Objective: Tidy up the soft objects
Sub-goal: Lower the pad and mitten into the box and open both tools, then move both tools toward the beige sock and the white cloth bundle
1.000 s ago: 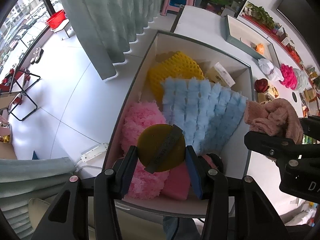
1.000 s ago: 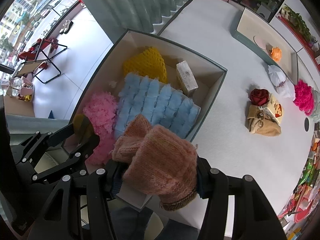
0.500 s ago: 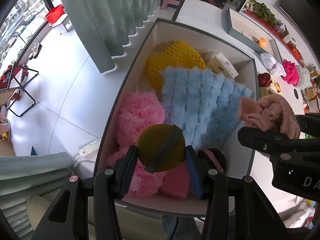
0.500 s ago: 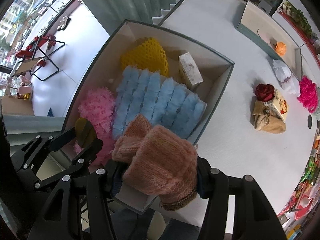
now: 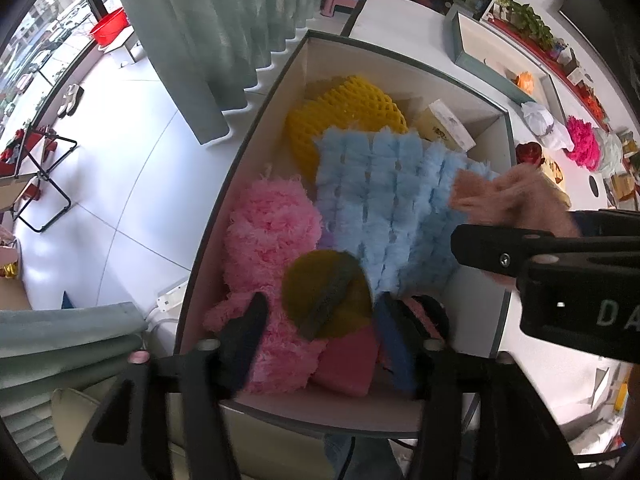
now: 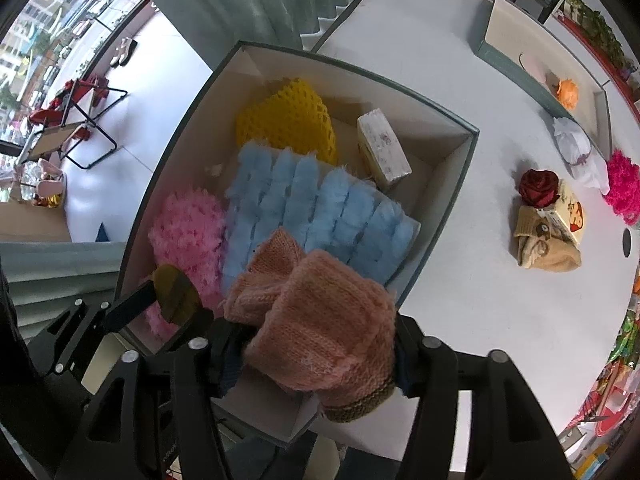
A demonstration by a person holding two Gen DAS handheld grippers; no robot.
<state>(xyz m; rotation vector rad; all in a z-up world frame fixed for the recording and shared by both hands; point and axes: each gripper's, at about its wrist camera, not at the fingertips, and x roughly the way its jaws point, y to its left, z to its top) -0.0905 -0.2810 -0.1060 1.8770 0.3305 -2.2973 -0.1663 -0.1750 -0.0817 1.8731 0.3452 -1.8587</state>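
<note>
**Left wrist view: mustard disc let go over a crowded box**

In the left wrist view, the left gripper is seen pointing down into the near end of the open box. Its jaws have just been opening, and the mustard disc with a grey band lies between them, with gaps now showing on both sides, so it is judged released onto the pink fluffy piece. The blue fluffy mat fills the middle of the box, and the yellow net cover lies at the far end beside a small carton.

In the right wrist view, the right gripper is positioned over the box's near right corner. Its jaws have also been widening, yet the peach knitted item is still gripped between the pads.

Several risks are judged from here. The disc could roll off the soft pink pile, because nothing flat lies under it. The knitted item could be dropped across the box wall and slide onto the table, since it overhangs that rim. The two grippers stand close together, so a collision could be caused by any sideways move.
</note>
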